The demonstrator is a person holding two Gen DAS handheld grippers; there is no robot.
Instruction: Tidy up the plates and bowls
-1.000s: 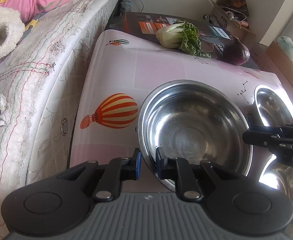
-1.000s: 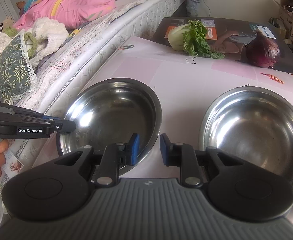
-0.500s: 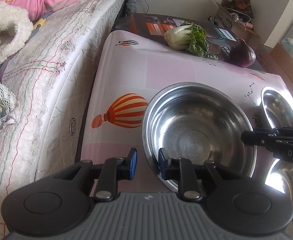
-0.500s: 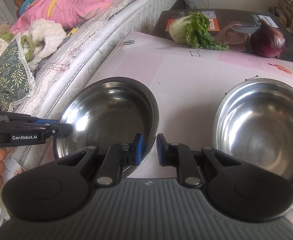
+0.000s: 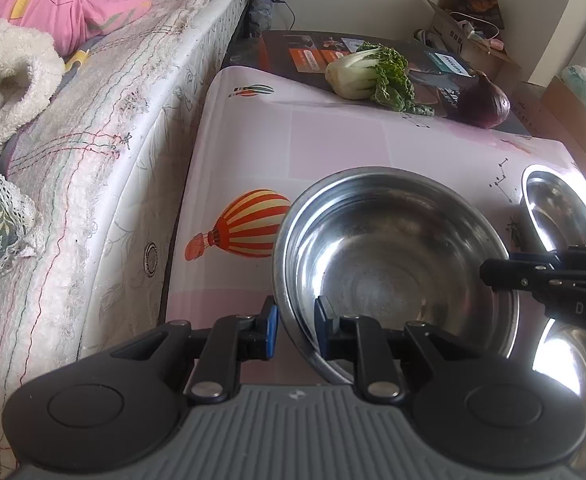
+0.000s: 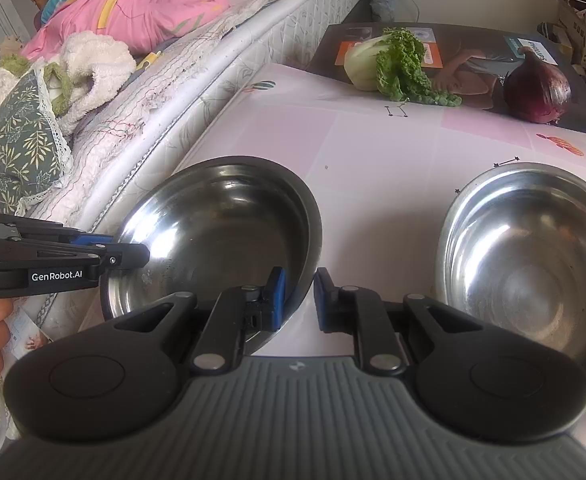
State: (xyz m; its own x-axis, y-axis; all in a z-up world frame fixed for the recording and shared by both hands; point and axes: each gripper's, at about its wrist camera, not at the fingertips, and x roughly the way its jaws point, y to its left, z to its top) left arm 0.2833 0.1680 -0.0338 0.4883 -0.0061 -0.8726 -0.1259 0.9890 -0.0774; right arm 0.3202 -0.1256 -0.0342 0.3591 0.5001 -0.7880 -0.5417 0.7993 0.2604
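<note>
Bowl (image 5: 393, 264) rim sits between both pairs of jaws: left hand-held gripper (image 5: 295, 326) closing at its 7 o'clock edge, right hand-held gripper (image 6: 297, 300) clamped at 4 o'clock.

Three steel bowls (image 5: 393, 264), one bok choy (image 6: 389, 64), one red onion (image 6: 537, 90), two tools (image 6: 296, 300)

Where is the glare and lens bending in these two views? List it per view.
Left wrist view: blown-out glare on the steel bowls at the right edge; mattress edge bows from fisheye. Right wrist view: softer highlight in the right bowl, dark vignette corners.
</note>
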